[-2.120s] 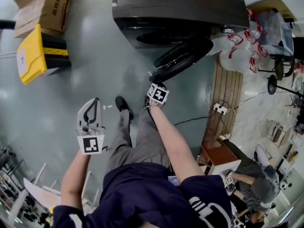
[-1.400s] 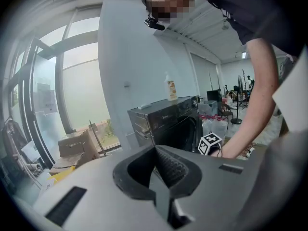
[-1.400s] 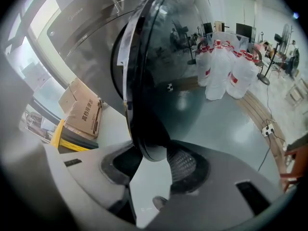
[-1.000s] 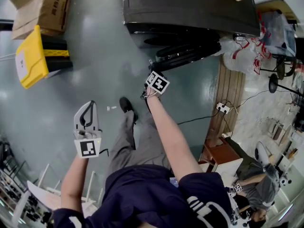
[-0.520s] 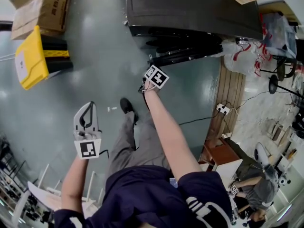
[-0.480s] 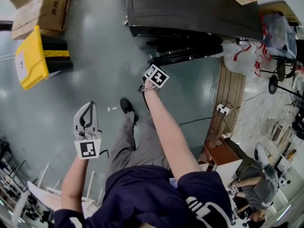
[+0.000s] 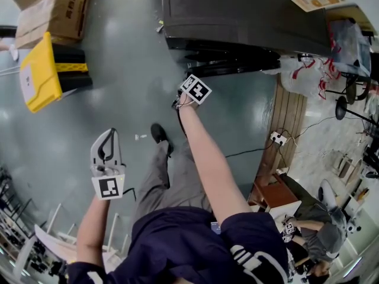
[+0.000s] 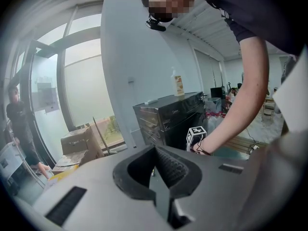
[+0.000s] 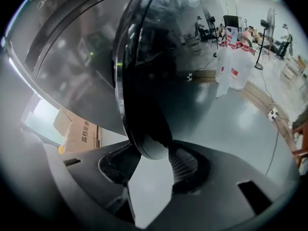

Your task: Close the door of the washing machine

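Note:
The dark washing machine (image 7: 237,10) stands at the top of the head view. Its round glass door (image 7: 231,64) lies almost flat against the front. My right gripper (image 7: 188,78) reaches out to the door's left edge. In the right gripper view the door's rim (image 9: 149,150) sits between the pads of the right gripper (image 9: 150,165); the jaws are opening slightly and still touch it. My left gripper (image 7: 109,136) hangs apart at the lower left over bare floor, shut with nothing in it. In the left gripper view the left gripper (image 8: 155,165) points toward the washing machine (image 8: 168,119).
Cardboard boxes (image 7: 53,7) and a yellow stand (image 7: 38,70) sit at the upper left. White plastic bags (image 7: 302,70), a wooden pallet (image 7: 287,123) and a power strip (image 7: 277,138) lie right of the machine. My foot (image 7: 159,134) is on the grey floor. Another person (image 7: 323,241) sits at the lower right.
The door has swung from well open to nearly flush with the machine. My right gripper moved up toward the machine with it. The left gripper hardly moved.

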`<state>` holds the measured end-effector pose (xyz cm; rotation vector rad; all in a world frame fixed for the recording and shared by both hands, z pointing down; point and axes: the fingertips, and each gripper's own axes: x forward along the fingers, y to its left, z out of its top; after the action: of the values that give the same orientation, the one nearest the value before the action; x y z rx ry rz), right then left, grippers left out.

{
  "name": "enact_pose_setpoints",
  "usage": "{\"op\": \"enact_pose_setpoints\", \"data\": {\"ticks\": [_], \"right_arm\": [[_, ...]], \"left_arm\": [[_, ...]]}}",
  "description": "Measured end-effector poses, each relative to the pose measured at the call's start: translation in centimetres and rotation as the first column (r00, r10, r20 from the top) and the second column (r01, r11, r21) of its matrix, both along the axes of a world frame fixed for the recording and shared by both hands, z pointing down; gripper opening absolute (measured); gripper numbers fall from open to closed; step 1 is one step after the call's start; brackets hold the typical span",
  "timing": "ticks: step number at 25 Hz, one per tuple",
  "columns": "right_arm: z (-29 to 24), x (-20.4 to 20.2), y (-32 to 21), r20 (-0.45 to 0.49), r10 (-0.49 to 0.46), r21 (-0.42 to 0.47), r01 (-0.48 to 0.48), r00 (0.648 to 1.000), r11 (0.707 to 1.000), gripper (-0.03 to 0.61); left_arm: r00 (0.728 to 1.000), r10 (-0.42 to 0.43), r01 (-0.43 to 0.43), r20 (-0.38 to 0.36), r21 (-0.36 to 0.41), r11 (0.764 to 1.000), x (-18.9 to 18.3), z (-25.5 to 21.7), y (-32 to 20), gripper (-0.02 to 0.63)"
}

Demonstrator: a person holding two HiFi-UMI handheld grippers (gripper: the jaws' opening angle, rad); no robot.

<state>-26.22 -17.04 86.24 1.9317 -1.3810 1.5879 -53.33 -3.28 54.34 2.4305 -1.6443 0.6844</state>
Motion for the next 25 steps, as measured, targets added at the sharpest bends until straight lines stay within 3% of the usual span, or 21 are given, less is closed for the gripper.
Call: {"op": "enact_pose_setpoints", "data": {"ticks": [10, 20, 24, 25], "right_arm": [[-0.6, -0.6, -3.1, 0.006, -0.019, 0.019, 0.019, 1.0, 1.0, 0.203], [-0.8, -1.0, -4.9, 0.007, -0.12, 0.047, 0.12, 0.993, 0.992, 0.213], [-0.9, -1.2, -5.0, 0.009, -0.162, 0.078, 0.161, 0.987, 0.984, 0.218], [-0.9, -1.2, -5.0, 0.009, -0.173, 0.088, 0.172, 0.985, 0.981, 0.218]], "left_arm": [[1.0, -0.013, 0.013, 0.007, -0.01, 1.0, -0.9, 0.0, -1.0, 0.023], [1.0, -0.026, 0.026, 0.003, -0.028, 0.999, -1.1, 0.9, -1.0, 0.023], [0.995, 0.053, -0.051, 0.084, -0.03, 0.998, -0.8, 1.1, -1.3, 0.023], [0.997, 0.033, -0.031, 0.064, -0.028, 0.999, -0.8, 1.1, -1.4, 0.023]]}}
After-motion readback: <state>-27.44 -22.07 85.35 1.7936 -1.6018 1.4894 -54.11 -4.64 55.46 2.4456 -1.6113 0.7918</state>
